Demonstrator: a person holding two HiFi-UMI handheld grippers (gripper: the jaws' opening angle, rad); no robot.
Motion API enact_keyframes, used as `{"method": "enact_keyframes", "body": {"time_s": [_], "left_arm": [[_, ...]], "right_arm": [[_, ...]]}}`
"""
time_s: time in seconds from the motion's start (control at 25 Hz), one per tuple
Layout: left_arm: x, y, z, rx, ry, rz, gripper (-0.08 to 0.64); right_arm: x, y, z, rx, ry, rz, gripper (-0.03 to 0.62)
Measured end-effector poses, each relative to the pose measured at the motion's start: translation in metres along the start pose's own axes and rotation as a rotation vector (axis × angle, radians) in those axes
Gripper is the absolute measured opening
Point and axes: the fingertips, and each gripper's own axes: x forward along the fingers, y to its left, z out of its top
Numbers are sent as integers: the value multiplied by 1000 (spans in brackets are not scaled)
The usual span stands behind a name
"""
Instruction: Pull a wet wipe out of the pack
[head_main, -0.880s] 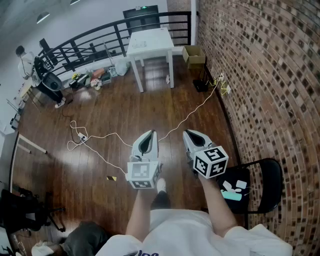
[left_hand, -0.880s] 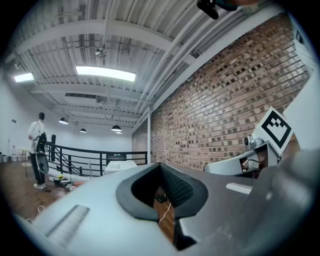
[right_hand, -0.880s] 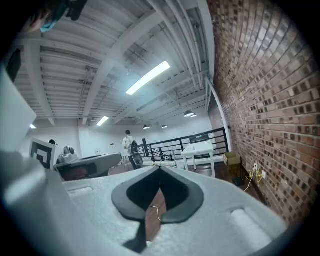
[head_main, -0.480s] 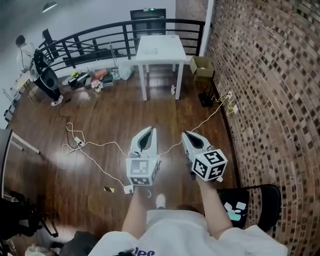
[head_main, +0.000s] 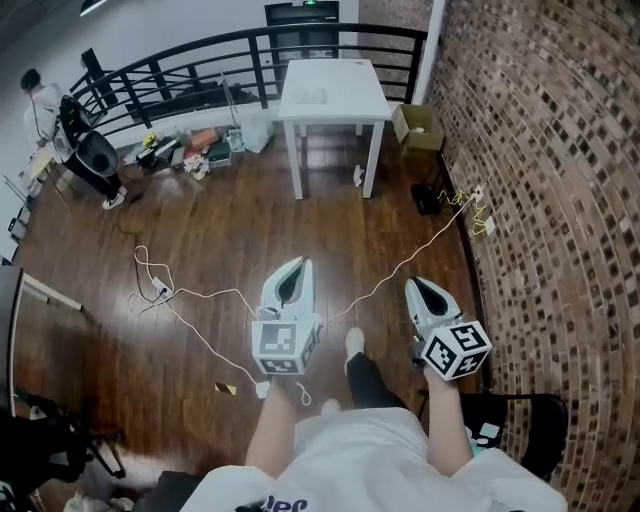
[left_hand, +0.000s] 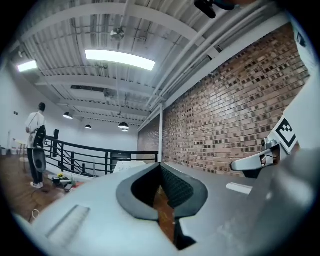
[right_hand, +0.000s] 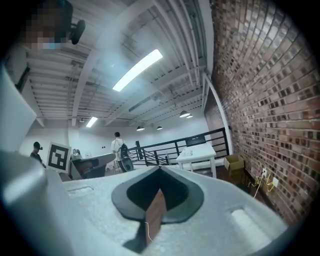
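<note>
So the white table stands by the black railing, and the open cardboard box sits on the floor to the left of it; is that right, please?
Not quite. The cardboard box sits on the floor to the right of the white table, beside the brick wall, as the head view shows. The table does stand by the black railing.

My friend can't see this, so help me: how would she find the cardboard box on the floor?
Follow the brick wall on the right to its far end, where a white table stands before a black railing. The cardboard box sits on the floor between that table and the wall. It is brown and open-topped, unlike the dark thing and cables nearer by.
</note>
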Motion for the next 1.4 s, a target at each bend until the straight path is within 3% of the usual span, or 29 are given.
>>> {"method": "enact_keyframes", "body": {"time_s": [0.16, 0.28, 0.56, 0.68, 0.8, 0.88, 1.12, 1.24, 1.4], "left_arm": [[54, 22, -5, 12, 8, 40, 15], [112, 30, 5, 53, 13, 40, 15], [230, 56, 17, 54, 5, 106, 15], [262, 60, 10, 56, 18, 104, 15], [285, 65, 5, 64, 28, 107, 15], [302, 71, -1, 68, 28, 105, 15], [366, 120, -24, 51, 25, 109, 15], [421, 150, -29, 28, 10, 100, 15], [513, 196, -21, 2, -12, 73, 15]], "right_arm": [[54, -44, 4, 74, -6, 0, -9], [114, -73, 39, 123, -61, 31, -9], [227, -140, 160, 73, -224, 104, -9], [256, -135, 188, 34, -276, 152, -9], [280, -126, 171, -79, -198, 219, -9], [291, -142, 149, -128, -136, 198, -9], [351, -186, 82, -107, 33, 148, -9], [417, -193, 90, -123, 29, 166, -9], [526, -199, 138, -160, 15, 197, -9]]}}
